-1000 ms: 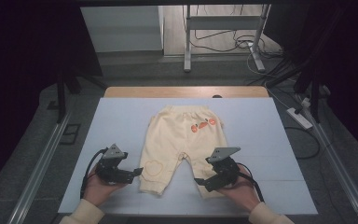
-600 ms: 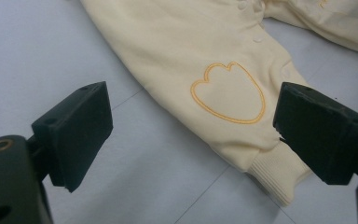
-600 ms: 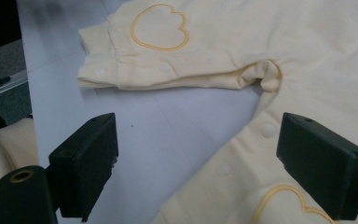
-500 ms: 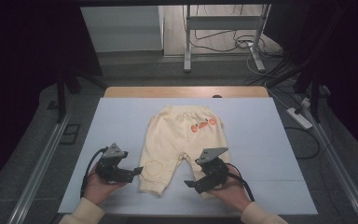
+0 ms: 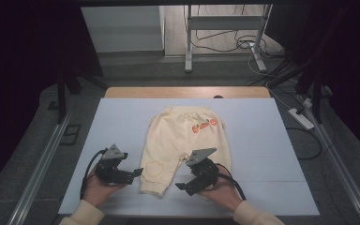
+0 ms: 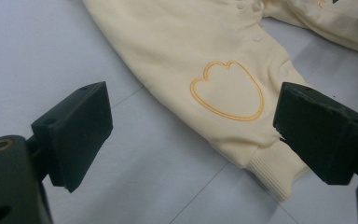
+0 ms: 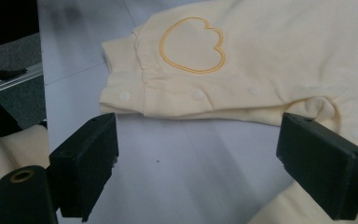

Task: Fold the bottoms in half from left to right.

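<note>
Flanking the yellow trousers (image 5: 180, 140), both tongs (left (image 5: 133, 172), right (image 5: 183, 183)) gape.

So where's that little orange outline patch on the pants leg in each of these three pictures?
High view: the outline patch sits low on the yellow pants, just right of the left claw.
Left gripper view: the patch is right of centre, above the ribbed cuff.
Right gripper view: the patch is near the top, right of the cuff.
Shared landmark: the ribbed cuff beside the patch.

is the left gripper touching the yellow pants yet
Cannot tell. In the left gripper view the left gripper is open around the cuff of the yellow pants; one jaw overlaps the fabric, so no gap or contact shows plainly.
</note>
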Tool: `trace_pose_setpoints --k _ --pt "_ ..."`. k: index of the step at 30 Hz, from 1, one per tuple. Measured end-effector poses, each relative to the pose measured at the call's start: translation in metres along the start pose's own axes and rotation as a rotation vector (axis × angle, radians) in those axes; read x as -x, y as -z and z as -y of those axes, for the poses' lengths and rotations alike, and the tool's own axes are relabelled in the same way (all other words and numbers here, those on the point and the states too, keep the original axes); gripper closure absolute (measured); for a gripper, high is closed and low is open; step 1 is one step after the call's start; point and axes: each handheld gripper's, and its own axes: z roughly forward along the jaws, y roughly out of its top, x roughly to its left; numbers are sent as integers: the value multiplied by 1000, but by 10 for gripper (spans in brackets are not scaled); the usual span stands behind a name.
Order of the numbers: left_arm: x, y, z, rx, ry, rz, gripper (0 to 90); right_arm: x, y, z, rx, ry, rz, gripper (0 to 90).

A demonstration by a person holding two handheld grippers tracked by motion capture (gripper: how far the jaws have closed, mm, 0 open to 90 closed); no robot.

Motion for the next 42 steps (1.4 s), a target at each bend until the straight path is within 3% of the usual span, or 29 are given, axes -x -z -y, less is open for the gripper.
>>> trace_pose_setpoints --k 24,33,42 --pt "-2 0 -1 1 4 -3 113 -21 -31 -21 -21 48 -68 134" --pt "-3 0 -1 -2 8 -2 114 -34 -49 -32 -32 81 -110 140" --pt "-3 -1 -1 -3 15 -2 114 -42 -67 -38 -46 101 -124 151"
